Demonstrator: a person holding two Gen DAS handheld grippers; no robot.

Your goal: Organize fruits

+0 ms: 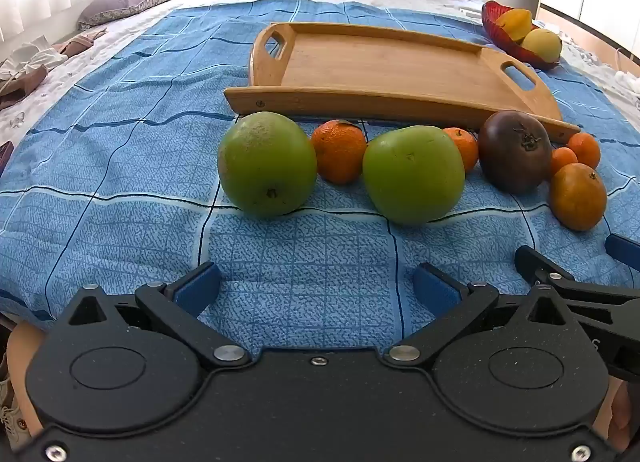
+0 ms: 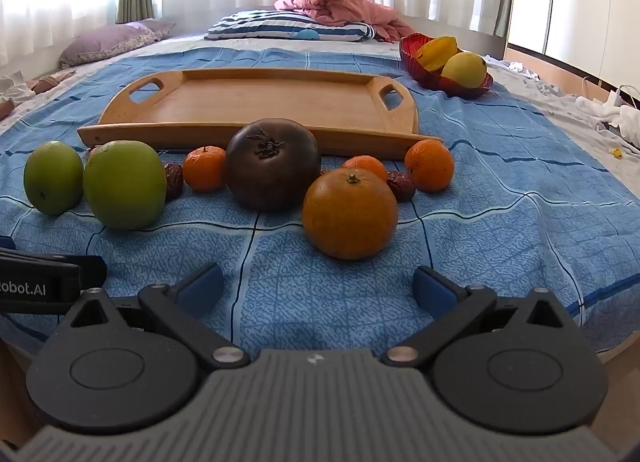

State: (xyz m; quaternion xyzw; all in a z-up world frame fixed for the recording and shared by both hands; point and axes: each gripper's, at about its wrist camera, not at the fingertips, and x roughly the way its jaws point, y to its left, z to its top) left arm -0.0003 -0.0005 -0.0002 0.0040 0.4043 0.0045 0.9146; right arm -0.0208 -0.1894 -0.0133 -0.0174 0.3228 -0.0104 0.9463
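A wooden tray (image 1: 384,66) (image 2: 256,102) lies bare on the blue blanket. In front of it sit two green apples (image 1: 267,164) (image 1: 413,174) (image 2: 125,184) (image 2: 53,177), a dark brown persimmon-like fruit (image 1: 514,150) (image 2: 273,164), a large orange (image 1: 578,196) (image 2: 350,214), several small tangerines (image 1: 339,151) (image 2: 430,164) and two dried dates (image 2: 401,185). My left gripper (image 1: 316,288) is open and empty, short of the apples. My right gripper (image 2: 318,288) is open and empty, just short of the large orange.
A red bowl (image 1: 506,40) (image 2: 444,80) with a starfruit and a yellow fruit stands behind the tray at the right. Pillows and a pink quilt (image 2: 340,8) lie at the far end. The bed edge runs along the right.
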